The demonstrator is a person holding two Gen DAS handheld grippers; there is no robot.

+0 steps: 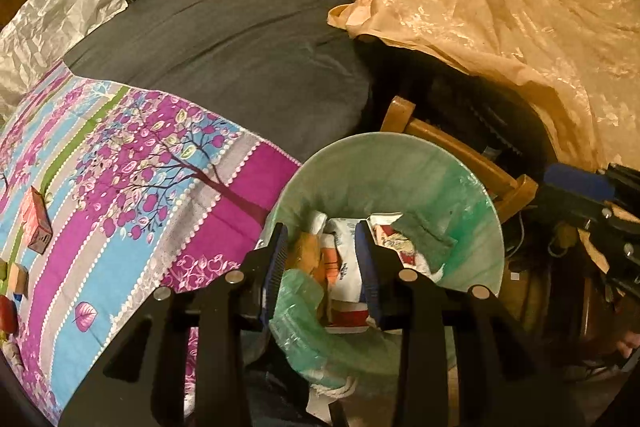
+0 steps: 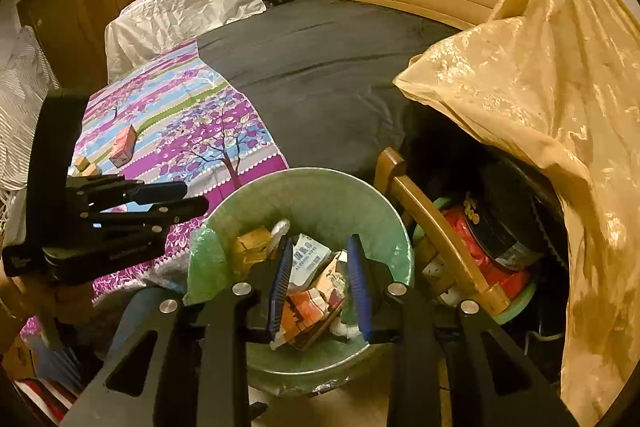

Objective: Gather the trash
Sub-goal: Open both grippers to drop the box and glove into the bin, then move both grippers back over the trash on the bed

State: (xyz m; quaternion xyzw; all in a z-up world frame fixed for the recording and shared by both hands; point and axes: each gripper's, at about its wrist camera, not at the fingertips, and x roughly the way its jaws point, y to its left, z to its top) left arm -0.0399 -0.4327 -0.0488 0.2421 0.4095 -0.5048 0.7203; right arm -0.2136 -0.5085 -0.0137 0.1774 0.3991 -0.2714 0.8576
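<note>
A green-lined trash bin (image 1: 472, 203) stands beside the bed and holds cartons and wrappers (image 1: 344, 267); it also shows in the right wrist view (image 2: 320, 195). My left gripper (image 1: 322, 241) is open and empty above the bin; it appears from the side in the right wrist view (image 2: 188, 197). My right gripper (image 2: 320, 255) is open above the bin's trash (image 2: 308, 307), nothing held. A red carton (image 1: 36, 225) lies on the patterned cloth, also in the right wrist view (image 2: 125, 145). Small blocks (image 1: 18, 277) lie near it.
The patterned cloth (image 1: 132, 163) covers the near part of a dark bed (image 1: 240, 47). A wooden chair (image 2: 432, 223) stands right of the bin. A gold fabric (image 2: 540, 75) drapes over stored items. A white plastic sheet (image 2: 180, 7) lies at the bed's far left.
</note>
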